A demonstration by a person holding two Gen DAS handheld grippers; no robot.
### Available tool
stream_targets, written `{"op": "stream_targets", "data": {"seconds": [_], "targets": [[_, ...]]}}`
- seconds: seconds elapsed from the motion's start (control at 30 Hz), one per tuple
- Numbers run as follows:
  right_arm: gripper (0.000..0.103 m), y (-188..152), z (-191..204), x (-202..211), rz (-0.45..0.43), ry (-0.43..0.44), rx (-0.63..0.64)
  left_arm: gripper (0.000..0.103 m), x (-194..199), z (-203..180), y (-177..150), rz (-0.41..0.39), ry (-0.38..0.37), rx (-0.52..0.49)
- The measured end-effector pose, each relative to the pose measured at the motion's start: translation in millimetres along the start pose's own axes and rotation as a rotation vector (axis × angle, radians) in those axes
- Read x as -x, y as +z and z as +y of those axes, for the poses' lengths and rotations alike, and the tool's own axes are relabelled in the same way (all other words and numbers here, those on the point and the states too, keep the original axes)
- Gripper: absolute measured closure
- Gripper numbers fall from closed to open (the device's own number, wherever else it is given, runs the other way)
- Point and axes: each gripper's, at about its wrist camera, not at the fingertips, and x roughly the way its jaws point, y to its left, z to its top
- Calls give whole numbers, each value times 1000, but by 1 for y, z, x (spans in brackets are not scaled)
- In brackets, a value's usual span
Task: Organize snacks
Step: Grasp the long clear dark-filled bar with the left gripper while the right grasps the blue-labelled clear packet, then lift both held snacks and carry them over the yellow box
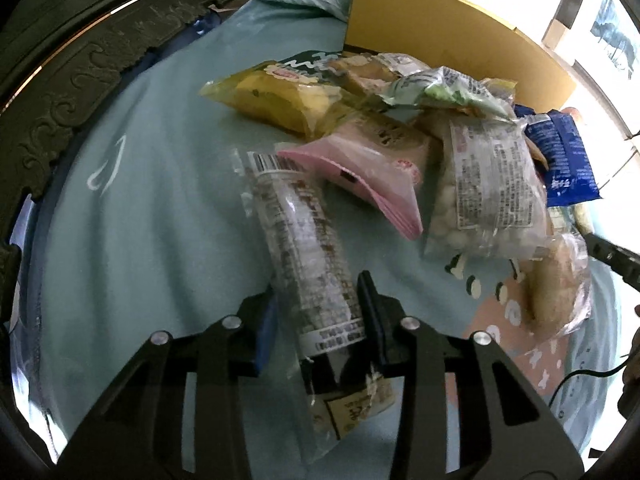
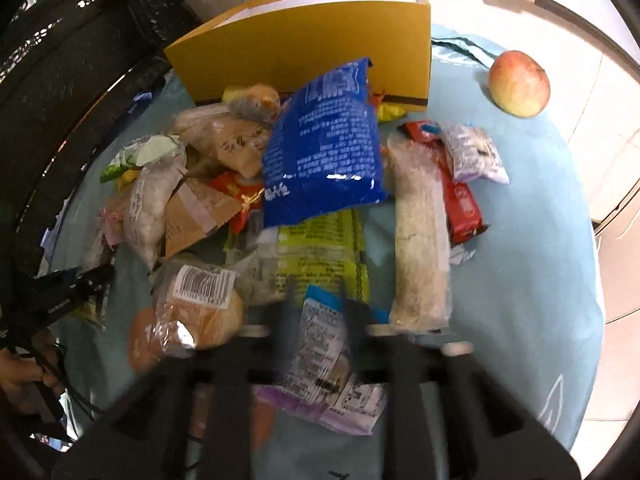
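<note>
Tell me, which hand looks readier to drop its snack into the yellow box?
Probably right: its hand-held gripper holds a small packet facing the yellow box. The left hand-held gripper grips a long packet, box off to its side.

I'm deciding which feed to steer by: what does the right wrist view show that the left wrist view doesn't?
Right wrist only: an apple, a red wrapper, and the right gripper around a small clear packet.
Left wrist only: the left gripper shut on a long clear packet, plus a pink packet.
Both: the yellow box and the blue bag.
</note>
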Motion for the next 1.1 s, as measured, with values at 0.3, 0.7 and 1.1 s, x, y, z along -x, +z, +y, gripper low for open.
{"op": "stream_targets", "data": {"seconds": [0.3, 0.7, 1.1], "targets": [[43, -7, 10, 4, 36, -107, -30, 21, -9, -13, -2, 13, 66, -36], [57, -27, 48, -26, 91, -198, 38, 63, -4, -4, -3, -40, -7, -3], [77, -34, 12, 18, 47, -1, -41, 71, 17, -5, -5, -26, -128, 14]]}}
